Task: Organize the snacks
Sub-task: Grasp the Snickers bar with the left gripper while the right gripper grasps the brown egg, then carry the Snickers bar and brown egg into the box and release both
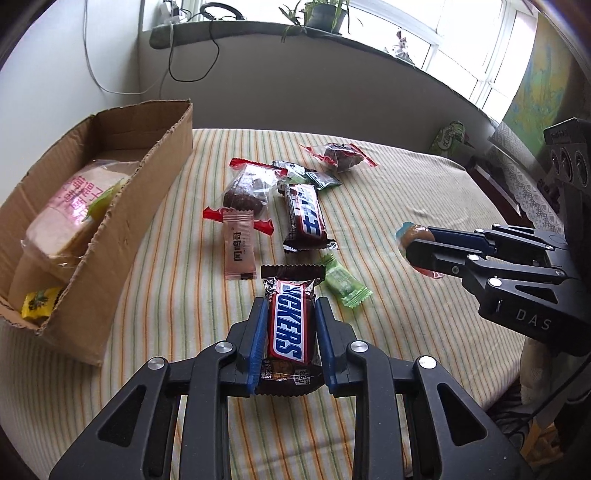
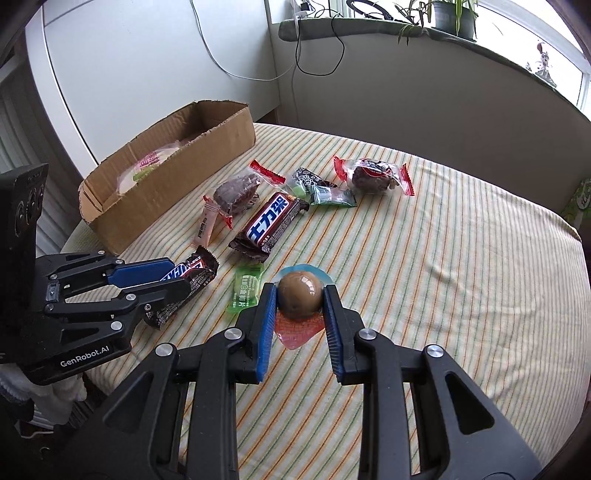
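Note:
My left gripper [image 1: 290, 306] is shut on a Snickers bar [image 1: 290, 325], lifted a little over the striped cloth; in the right wrist view the same gripper [image 2: 177, 277] grips the bar [image 2: 188, 275] at the left. My right gripper [image 2: 300, 291] is shut on a brown packaged egg [image 2: 298, 295] in a clear blister; from the left wrist view that gripper [image 1: 415, 245] holds the egg [image 1: 415, 235] at the right. The cardboard box [image 1: 122, 236] with bread and a yellow packet stands at the left.
Loose on the striped tablecloth [image 2: 443, 258] lie a second Snickers bar [image 1: 304, 218], a pink sachet [image 1: 239, 247], a green candy [image 1: 345, 284], two red-edged cake packs [image 1: 247, 188] [image 1: 341, 155] and small dark and green wrappers [image 1: 314, 175]. A windowsill with plants [image 1: 325, 14] runs behind.

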`<state>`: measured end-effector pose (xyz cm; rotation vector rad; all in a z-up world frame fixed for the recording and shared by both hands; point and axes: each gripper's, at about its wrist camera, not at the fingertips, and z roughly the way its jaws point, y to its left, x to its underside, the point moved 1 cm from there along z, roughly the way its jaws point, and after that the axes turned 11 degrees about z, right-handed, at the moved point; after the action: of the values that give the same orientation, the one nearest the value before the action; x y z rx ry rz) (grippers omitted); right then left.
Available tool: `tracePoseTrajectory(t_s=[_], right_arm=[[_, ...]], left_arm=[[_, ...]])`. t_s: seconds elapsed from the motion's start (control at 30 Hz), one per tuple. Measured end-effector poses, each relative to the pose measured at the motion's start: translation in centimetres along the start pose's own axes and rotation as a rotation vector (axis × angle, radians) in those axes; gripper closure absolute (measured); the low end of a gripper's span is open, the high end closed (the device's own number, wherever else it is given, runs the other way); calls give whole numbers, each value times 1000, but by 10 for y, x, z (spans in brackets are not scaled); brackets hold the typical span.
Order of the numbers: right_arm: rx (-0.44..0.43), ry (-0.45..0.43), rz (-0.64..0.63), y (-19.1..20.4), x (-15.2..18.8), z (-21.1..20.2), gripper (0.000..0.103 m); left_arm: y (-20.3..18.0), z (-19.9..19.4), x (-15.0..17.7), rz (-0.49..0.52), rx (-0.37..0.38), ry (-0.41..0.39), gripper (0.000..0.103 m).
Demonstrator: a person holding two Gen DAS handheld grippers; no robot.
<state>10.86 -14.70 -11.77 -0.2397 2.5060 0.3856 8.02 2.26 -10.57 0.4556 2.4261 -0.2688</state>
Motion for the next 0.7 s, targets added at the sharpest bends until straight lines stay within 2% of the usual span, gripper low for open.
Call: tracePoseTrajectory(t_s=[0.37, 0.7], right_arm=[[-23, -48, -37, 27, -17, -19, 77], [-52, -72, -87, 62, -44, -15, 77]], left_arm=[[9, -38, -12, -12, -33, -108, 78], [42, -67, -19, -46, -87, -186, 78]])
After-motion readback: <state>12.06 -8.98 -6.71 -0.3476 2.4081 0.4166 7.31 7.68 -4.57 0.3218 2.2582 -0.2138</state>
